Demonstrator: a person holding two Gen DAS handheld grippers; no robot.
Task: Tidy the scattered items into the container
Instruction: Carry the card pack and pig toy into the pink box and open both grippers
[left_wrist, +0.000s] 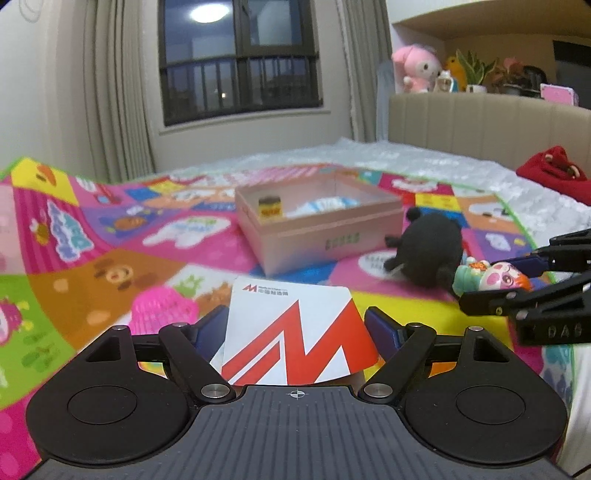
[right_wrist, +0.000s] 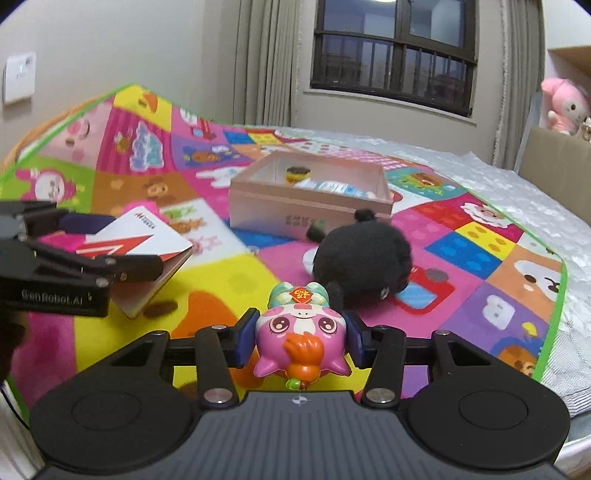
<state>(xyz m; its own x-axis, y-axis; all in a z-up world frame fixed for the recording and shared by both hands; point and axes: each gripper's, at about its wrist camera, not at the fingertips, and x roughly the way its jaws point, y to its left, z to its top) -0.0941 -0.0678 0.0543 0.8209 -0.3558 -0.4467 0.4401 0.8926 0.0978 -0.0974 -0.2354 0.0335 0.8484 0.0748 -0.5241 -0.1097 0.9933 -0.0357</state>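
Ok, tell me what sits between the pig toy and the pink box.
The black plush lies between the pig toy and pink box, seen in the right wrist view.

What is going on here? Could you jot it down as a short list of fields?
place: colourful play mat on a bed
container: pink box, open, already holding a small yellow jar and a white-and-blue packet
left gripper: shut on a white-and-red booklet
right gripper: shut on a pink pig toy
still on the mat: black plush toy, beside the box
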